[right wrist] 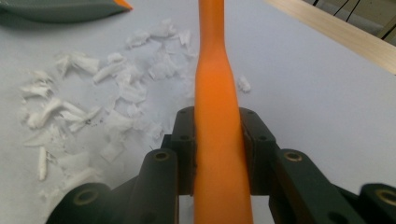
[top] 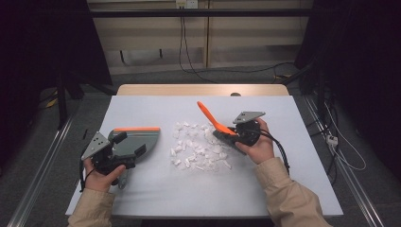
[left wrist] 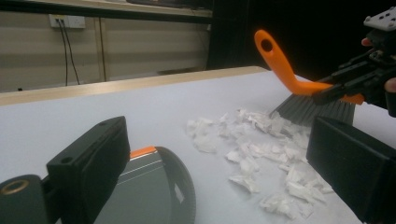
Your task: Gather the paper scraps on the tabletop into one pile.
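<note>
While sweeping toward the left, risk of scattering the paper scraps (top: 196,145) past the dustpan (top: 135,142) if the stroke runs too fast or too flat; judged also likely to leave scraps behind if the bristles ride above the bench (top: 156,189). Possible twist of the brush (top: 215,124) inside the grip, since clamped on the handle alone, well back from the bristles. Possible shift of the dustpan if pushed by the pile while only lightly held.

Right claw (right wrist: 217,144): closed on the orange brush handle, jaws pressing both sides. Brush located at the right edge of the scrap pile, bristles down on the bench, touching the nearest scraps. Long axis running from near right to far left, tilted upward; handle end with its hanging hole pointing up and to the far left.

Left claw (top: 124,153): at the dustpan's near end; jaws appear spread in the left claw view, actual grip on the dustpan cannot be told. Dustpan flat on the bench, left of the pile, apart from it.
</note>
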Action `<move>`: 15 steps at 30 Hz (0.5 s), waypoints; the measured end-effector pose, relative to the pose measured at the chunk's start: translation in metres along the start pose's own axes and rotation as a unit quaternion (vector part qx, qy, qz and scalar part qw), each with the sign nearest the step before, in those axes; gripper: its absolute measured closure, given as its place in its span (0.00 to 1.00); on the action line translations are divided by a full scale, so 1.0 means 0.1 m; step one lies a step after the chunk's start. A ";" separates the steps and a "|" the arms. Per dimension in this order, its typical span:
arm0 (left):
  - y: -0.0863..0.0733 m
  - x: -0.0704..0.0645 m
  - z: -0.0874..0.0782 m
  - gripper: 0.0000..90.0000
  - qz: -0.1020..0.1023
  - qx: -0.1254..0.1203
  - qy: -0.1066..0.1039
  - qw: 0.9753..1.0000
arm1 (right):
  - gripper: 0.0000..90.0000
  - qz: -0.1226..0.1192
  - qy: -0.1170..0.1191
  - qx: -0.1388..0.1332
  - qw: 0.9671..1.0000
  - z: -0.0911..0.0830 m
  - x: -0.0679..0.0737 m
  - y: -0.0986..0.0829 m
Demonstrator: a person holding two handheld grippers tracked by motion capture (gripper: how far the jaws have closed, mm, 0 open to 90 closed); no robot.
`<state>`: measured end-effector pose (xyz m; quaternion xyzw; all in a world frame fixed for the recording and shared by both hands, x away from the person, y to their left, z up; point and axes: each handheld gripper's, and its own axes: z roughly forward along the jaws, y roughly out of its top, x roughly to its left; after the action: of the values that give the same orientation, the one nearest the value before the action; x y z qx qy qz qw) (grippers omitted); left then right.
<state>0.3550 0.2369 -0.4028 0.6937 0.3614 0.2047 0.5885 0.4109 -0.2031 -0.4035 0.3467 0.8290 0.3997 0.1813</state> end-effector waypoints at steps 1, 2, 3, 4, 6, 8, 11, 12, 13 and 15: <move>0.00 0.00 0.00 0.07 0.000 0.000 0.000 1.000 | 0.79 0.004 -0.005 -0.005 1.000 -0.02 -0.02 0.02; 0.00 0.00 0.00 0.07 0.000 0.001 0.000 1.000 | 0.79 0.011 -0.004 -0.009 1.000 -0.04 -0.05 0.03; 0.00 0.00 0.00 0.07 0.000 0.001 0.000 1.000 | 0.79 0.016 -0.006 -0.015 1.000 -0.06 -0.08 0.05; 0.00 0.00 0.00 0.07 -0.001 0.000 0.000 1.000 | 0.79 0.021 -0.008 -0.019 1.000 -0.07 -0.10 0.07; 0.00 0.01 0.00 0.07 -0.001 0.000 -0.001 1.000 | 0.79 0.024 -0.023 -0.026 0.999 -0.07 -0.15 0.10; 0.00 0.01 0.01 0.07 -0.001 0.000 -0.001 1.000 | 0.79 0.031 -0.028 -0.029 0.999 -0.03 -0.21 0.13; 0.00 0.01 0.01 0.07 -0.004 0.000 -0.002 1.000 | 0.79 0.042 -0.046 -0.031 0.998 0.08 -0.31 0.14; 0.00 0.00 0.01 0.07 -0.004 0.000 -0.003 1.000 | 0.79 0.046 -0.052 -0.027 0.997 0.12 -0.34 0.14; 0.00 0.01 0.02 0.07 -0.002 0.001 -0.003 1.000 | 0.79 0.048 -0.056 -0.024 0.997 0.17 -0.36 0.14; -0.01 0.01 0.02 0.07 -0.002 0.003 -0.003 1.000 | 0.79 0.050 -0.060 -0.022 0.997 0.27 -0.40 0.14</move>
<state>0.3567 0.2364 -0.4039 0.6952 0.3616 0.2010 0.5878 0.4605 -0.2114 -0.4081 0.4075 0.7890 0.4048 0.2181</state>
